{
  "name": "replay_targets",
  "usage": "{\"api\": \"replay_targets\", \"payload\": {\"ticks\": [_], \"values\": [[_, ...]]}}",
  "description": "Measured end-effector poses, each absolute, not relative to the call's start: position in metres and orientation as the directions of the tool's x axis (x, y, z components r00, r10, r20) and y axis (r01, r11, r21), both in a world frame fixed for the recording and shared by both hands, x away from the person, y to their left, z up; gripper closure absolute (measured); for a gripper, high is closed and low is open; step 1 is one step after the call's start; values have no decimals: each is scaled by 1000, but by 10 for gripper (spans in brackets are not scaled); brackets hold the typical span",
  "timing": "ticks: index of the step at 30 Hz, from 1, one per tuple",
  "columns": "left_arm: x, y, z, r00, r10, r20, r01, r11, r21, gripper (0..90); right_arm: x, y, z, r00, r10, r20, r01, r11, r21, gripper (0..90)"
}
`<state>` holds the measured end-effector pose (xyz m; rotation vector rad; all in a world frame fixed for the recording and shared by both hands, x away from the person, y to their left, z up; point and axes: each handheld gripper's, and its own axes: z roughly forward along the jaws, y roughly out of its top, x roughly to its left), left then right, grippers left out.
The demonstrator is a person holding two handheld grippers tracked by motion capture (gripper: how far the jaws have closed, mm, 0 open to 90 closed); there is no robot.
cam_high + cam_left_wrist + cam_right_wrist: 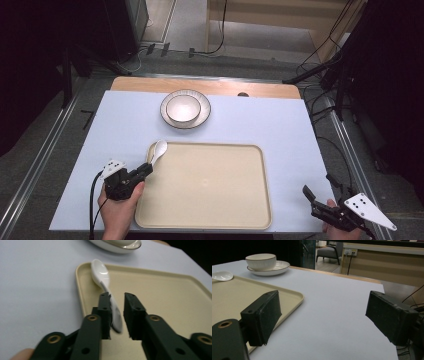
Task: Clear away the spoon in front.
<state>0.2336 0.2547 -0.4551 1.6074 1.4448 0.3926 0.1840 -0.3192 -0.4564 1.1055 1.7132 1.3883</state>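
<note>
The left hand-held gripper [144,171] is sitting at the near-left corner of the beige tray [215,210], its jaws parted only narrowly, and in the left gripper view [117,312] the handle of the white spoon [106,287] is lying in that gap, touching the inner face of one jaw while the other stands a little clear, so nothing is clamping it. The spoon is resting on the tray's far-left corner, bowl end pointing away toward the dishes, handle running back between the jaws. Over on the other side, the right hand-held gripper [315,200] is hovering off the tray's near-right corner above the pale counter [280,125], jaws spread wide and holding nothing, as the right gripper view [322,317] is showing plainly. Beyond the tray, near the far edge of the counter, a white bowl [183,108] is sitting on a plate [202,114], well apart from both grippers.
</note>
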Motion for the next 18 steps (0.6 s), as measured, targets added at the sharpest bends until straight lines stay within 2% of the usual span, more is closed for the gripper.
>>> {"api": "replay_targets", "payload": {"ticks": [4, 5, 6, 9, 14, 18], "values": [[235, 254, -456, 248, 919, -305, 625, 89, 776, 614, 184, -319, -456, -422, 906, 17, 203, 76, 976, 133], [236, 254, -456, 246, 924, -294, 627, 80, 775, 614, 184, -319, -456, -423, 906, 17, 203, 77, 976, 134], [236, 253, -456, 246, 930, -273, 628, 62, 776, 566, 184, -319, -456, -423, 906, 16, 204, 78, 976, 133], [237, 252, -456, 251, 930, -269, 626, 57, 778, 549, 184, -319, -456, -423, 906, 17, 204, 77, 976, 133], [236, 247, -454, 268, 933, -241, 614, 27, 789, 568, 184, -319, -457, -425, 905, 14, 200, 79, 977, 133], [236, 249, -453, 271, 931, -243, 607, 31, 794, 636, 184, -319, -456, -424, 905, 13, 201, 80, 976, 133]]}}
